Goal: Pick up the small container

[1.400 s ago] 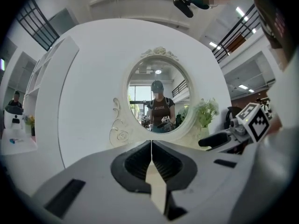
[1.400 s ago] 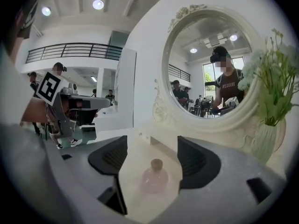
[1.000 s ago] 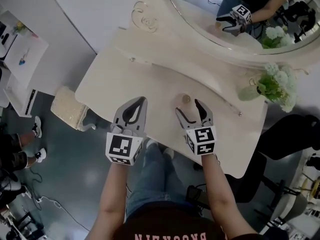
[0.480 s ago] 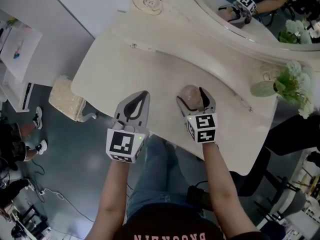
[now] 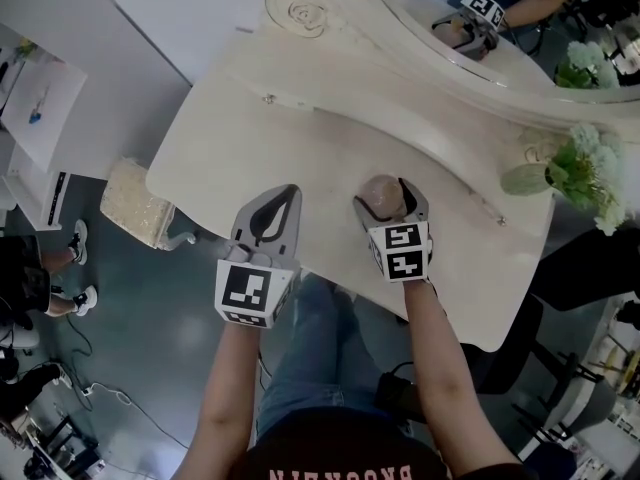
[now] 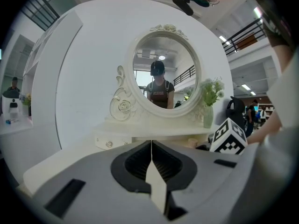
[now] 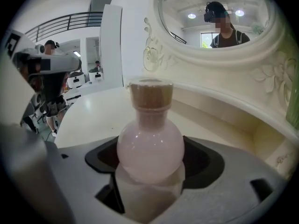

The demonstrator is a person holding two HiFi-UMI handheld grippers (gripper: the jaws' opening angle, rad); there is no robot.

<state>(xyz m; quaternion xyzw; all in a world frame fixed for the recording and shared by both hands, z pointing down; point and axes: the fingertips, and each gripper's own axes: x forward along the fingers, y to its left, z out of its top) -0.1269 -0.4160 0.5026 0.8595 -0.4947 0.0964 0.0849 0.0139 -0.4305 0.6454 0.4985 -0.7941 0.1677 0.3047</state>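
Observation:
The small container is a round pink glass bottle with a cork stopper, standing on the cream dressing table near its front edge. My right gripper reaches around it, one jaw on each side. In the right gripper view the bottle fills the hollow between the jaws of the right gripper. The jaws are opening and dark gaps show on both sides of the bulb. My left gripper hovers over the table edge to the left, shut with nothing in it; its jaws meet in a thin line in the left gripper view.
An oval mirror in a carved frame rises behind the table. A green vase with white flowers stands at the back right, about a hand's width from the bottle. A cushioned stool sits on the floor at the left.
A second ago the bottle stood ahead of the right gripper's tips; the gripper has moved forward so the bottle now sits between its jaws. The left gripper has barely moved.

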